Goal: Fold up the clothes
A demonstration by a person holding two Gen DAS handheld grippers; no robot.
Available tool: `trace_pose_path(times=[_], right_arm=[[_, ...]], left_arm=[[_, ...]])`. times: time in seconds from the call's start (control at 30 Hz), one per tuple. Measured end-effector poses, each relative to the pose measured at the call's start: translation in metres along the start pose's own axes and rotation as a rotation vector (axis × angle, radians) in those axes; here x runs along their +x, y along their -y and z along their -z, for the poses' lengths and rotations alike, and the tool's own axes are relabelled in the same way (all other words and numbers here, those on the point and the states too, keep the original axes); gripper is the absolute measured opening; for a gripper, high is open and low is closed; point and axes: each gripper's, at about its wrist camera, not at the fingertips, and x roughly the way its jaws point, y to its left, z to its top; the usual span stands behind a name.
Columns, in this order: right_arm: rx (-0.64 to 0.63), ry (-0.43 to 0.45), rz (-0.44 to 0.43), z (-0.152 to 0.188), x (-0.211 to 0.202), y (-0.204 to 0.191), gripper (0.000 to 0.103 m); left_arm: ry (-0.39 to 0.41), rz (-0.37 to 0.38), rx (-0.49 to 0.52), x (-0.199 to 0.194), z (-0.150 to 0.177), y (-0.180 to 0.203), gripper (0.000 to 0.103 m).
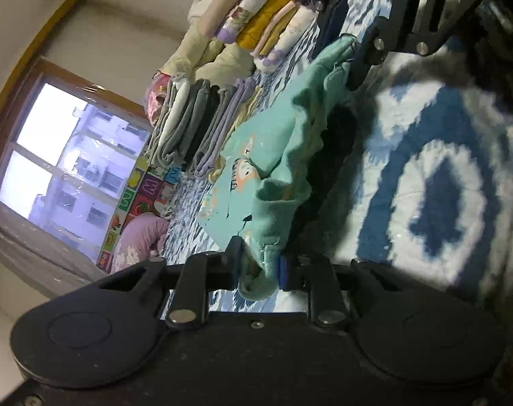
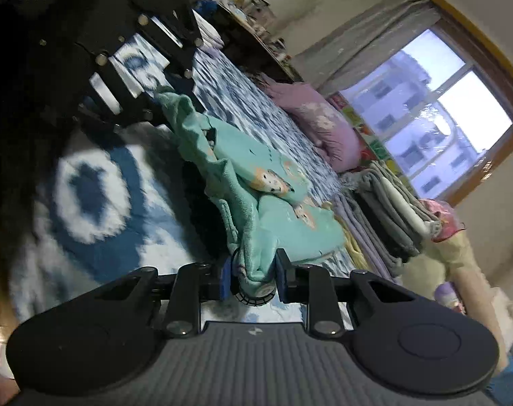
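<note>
Bed (image 1: 425, 155) fills most of both views; its cover is white with a blue blotched pattern. A window (image 2: 452, 128) with a wooden frame sits on the far wall, grey curtain (image 2: 368, 44) drawn to one side of it.

Along the far edge of the bed: a pink floral pillow (image 2: 324, 125), then a pile of folded grey and lavender clothes (image 1: 192, 125), then a second pile of folded pastel and yellow pieces (image 1: 270, 20) resting on cream bedding (image 1: 219, 57). A strip of bright alphabet panels (image 1: 138, 196) runs behind the pillow, under the window.

Mint-green garment (image 1: 273, 155) with cartoon prints lies mid-bed, just beside the grey pile. Its far part lies flat on the cover; its near edge is lifted clear, bunched and stretched between the two grippers.

Left gripper (image 1: 259, 269): fingers closed down to a narrow gap, blue pads (image 1: 283, 272) pressing a bunched corner of the green cloth between them. Seen from the right wrist camera it shows as dark linkage at the garment's opposite end (image 2: 155, 98).

Right gripper (image 2: 253, 272): fingers likewise nearly closed, clamped on a thick wad of the other corner. From the left wrist camera its tips meet the cloth at the upper end (image 1: 354, 61).

Cluttered shelf (image 2: 249, 10) against the far left wall; contents too blurred to identify.
</note>
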Motion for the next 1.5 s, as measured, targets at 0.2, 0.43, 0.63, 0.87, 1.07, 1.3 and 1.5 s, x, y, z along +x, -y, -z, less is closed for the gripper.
trace_pose_path(times=[0.2,0.43,0.63,0.87,1.07,1.3,1.5], right_arm=[[0.07,0.073,-0.054,-0.009,-0.041,0.028,0.027],[0.387,0.195,-0.042,-0.007,-0.03,0.086,0.028],[0.698,0.236,-0.125,0.014,0.011,0.139,0.031],[1.153,0.216,-0.329,0.061,0.093,0.19,0.03],[1.348,0.173,-0.429,0.089,0.15,0.211,0.027],[1.394,0.162,-0.46,0.092,0.193,0.237,0.026],[1.39,0.166,-0.457,0.092,0.221,0.253,0.026]], left_arm=[[0.041,0.092,-0.184,-0.02,-0.005,-0.05,0.02],[0.112,0.222,-0.456,-0.015,-0.005,-0.109,0.024],[0.146,0.368,-0.793,0.039,0.007,-0.151,0.024],[0.106,0.57,-1.238,0.129,0.044,-0.173,0.021],[0.086,0.651,-1.483,0.183,0.072,-0.18,0.019],[0.16,0.667,-1.608,0.226,0.085,-0.194,0.019],[0.188,0.638,-1.625,0.251,0.093,-0.198,0.019]])
